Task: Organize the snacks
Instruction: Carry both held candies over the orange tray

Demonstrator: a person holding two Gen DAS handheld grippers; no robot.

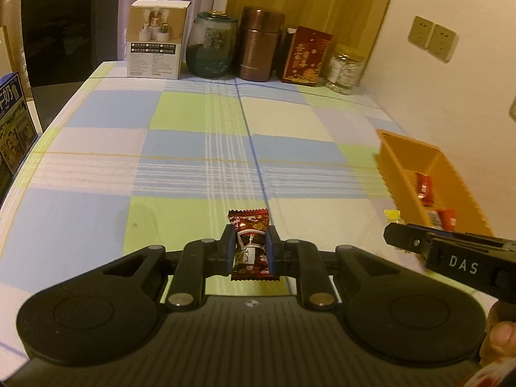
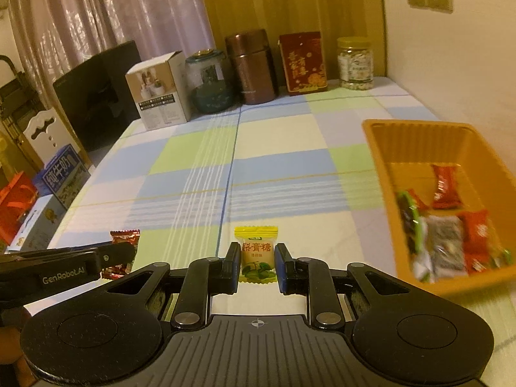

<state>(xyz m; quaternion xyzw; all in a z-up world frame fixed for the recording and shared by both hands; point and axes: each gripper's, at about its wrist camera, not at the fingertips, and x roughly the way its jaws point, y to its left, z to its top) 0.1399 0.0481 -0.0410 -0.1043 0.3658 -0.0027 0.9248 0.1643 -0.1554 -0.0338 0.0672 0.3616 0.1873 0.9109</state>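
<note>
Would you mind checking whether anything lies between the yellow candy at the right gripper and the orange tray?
Nothing visible does. The yellow candy sits between the right gripper's fingers, and only bare tablecloth separates it from the orange tray.

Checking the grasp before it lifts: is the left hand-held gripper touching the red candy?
Touching. The left wrist view shows the left hand-held gripper with both blue pads pressed against the red candy.

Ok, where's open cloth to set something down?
The middle of the tablecloth is bare, bordered by the back row from white box to jar, and the orange tray on the right. The tray's near end is crowded with snacks.
</note>
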